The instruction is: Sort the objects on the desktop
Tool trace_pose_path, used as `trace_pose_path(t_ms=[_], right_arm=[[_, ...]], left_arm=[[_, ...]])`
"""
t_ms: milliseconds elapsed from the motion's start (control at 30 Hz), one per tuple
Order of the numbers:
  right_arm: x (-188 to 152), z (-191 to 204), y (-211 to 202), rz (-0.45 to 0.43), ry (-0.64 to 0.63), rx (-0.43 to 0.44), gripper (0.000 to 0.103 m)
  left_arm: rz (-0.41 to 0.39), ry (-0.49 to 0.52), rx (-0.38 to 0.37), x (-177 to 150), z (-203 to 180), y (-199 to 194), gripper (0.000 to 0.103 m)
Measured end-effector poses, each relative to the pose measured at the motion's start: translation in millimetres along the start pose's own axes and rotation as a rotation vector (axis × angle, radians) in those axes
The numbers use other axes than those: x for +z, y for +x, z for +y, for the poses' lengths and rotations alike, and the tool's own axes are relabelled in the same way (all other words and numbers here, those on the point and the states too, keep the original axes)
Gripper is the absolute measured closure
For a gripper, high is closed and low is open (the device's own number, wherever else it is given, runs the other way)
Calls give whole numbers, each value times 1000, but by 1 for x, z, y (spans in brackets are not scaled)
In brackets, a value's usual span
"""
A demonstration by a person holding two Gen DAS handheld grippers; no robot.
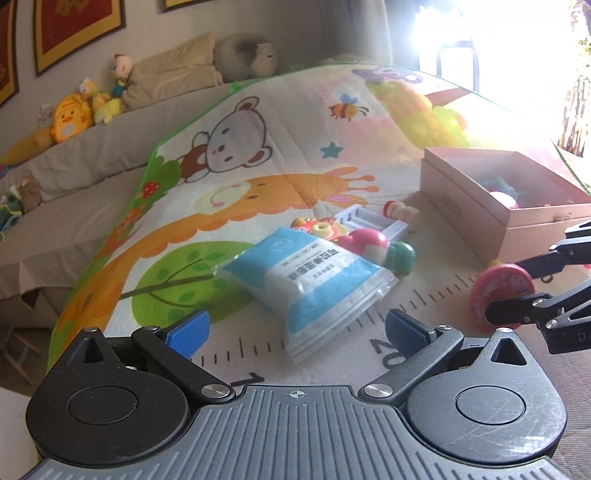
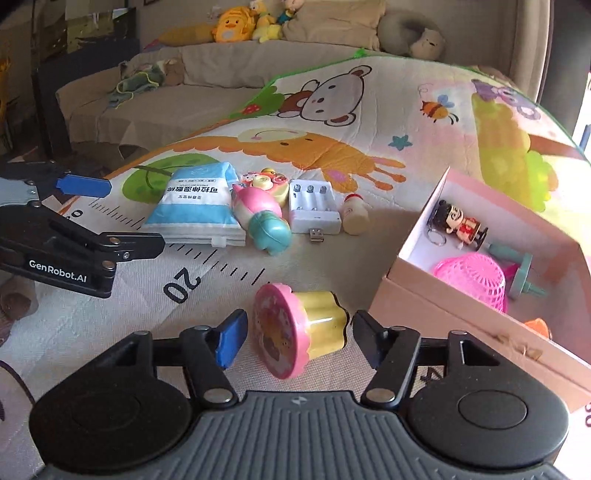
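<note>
A toy cup with a pink scalloped lid and yellow body (image 2: 295, 328) lies on its side on the cartoon play mat (image 2: 332, 122). My right gripper (image 2: 300, 321) stands open around it, a small gap showing at each pad. Its black fingers (image 1: 517, 264) also flank the cup (image 1: 498, 284) in the left wrist view. A blue and white packet (image 1: 310, 280) lies ahead of my open left gripper (image 1: 295, 317), its near end between the blue pads, untouched. Behind the packet (image 2: 199, 206) sit a pink and teal toy (image 2: 262, 221), a white battery charger (image 2: 314, 206) and a small bottle (image 2: 355, 218).
An open pink box (image 2: 443, 306) stands to the right, holding a doll figure (image 2: 458, 221), a pink basket (image 2: 476, 277) and a teal part (image 2: 521, 269). My left gripper (image 2: 133, 216) reaches in from the left. A sofa with plush toys (image 2: 236, 22) lies beyond the mat.
</note>
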State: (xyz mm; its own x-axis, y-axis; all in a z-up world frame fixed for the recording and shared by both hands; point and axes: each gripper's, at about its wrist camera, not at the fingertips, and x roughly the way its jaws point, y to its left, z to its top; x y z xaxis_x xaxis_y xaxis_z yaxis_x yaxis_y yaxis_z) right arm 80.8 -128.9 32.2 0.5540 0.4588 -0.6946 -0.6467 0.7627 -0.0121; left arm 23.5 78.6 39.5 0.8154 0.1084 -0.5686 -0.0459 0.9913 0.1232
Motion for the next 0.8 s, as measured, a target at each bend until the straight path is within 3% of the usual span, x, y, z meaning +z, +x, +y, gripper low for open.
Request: trace_pose_path(t_ms=[200,300,367,433,533,567,633,733,800], right_arm=[[-15,-41,-30,23,262,168,61],[-26,-65,-40,55,403,281,61],[-33,-76,-43,63,460,292,61],[-40,-82,-50,17,481,210,58],[-48,-78,-61,-59,389,21,51],[-50,-76,-63,-79,364,-14,43],[-54,-76,-66,-102,342,-56,38],[-58,-81,-65,-117,354,-89,33],[-61,-85,-66,-128,363,-119,29]], left_arm=[[-48,49,-104,14,-32,7,0],[-58,84,-96,24,-47,23,0],[-47,105,-76,32,-55,40,0],[-28,122,-83,38,-59,54,0],[-6,139,-114,40,-67,68,0],[-10,149,-124,39,-71,69,0],[-8,185,-192,34,-79,65,0],[4,227,-379,22,-87,47,0],[-11,245,-366,13,-93,36,0]])
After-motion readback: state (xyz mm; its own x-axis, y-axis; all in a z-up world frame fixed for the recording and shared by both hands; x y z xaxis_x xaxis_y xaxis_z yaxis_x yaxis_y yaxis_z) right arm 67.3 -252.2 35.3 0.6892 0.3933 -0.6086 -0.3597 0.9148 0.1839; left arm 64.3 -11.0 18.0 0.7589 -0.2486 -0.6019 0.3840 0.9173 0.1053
